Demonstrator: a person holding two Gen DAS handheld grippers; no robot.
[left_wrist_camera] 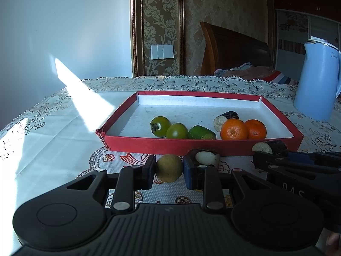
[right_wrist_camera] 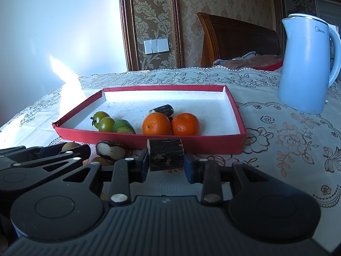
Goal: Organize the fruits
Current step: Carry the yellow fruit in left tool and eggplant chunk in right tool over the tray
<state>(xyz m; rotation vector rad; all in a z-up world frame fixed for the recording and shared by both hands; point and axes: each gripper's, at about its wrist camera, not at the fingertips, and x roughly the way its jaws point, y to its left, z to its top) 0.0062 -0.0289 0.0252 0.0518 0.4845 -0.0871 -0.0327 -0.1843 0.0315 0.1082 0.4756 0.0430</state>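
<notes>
My left gripper (left_wrist_camera: pixel 169 168) is shut on a small round tan fruit (left_wrist_camera: pixel 169 168), just in front of the red tray's near wall (left_wrist_camera: pixel 170 144). My right gripper (right_wrist_camera: pixel 166 160) is shut on a short dark sugarcane piece (right_wrist_camera: pixel 166 157), also before the red tray (right_wrist_camera: pixel 191 141). Inside the tray lie two green tomatoes (left_wrist_camera: pixel 160 126), a green fruit (left_wrist_camera: pixel 201 132), two oranges (left_wrist_camera: pixel 234 129) and another dark cane piece (left_wrist_camera: pixel 226 117). A peeled dark-skinned white fruit (right_wrist_camera: pixel 110 149) lies on the cloth between the grippers, with another tan fruit (right_wrist_camera: pixel 101 161) by it.
A light blue kettle (right_wrist_camera: pixel 307 64) stands at the table's right rear. The table wears a lace floral cloth (right_wrist_camera: pixel 287 145). A wooden chair back (left_wrist_camera: pixel 232 49) and bedding lie beyond the far edge. Sunlight falls across the left side of the cloth.
</notes>
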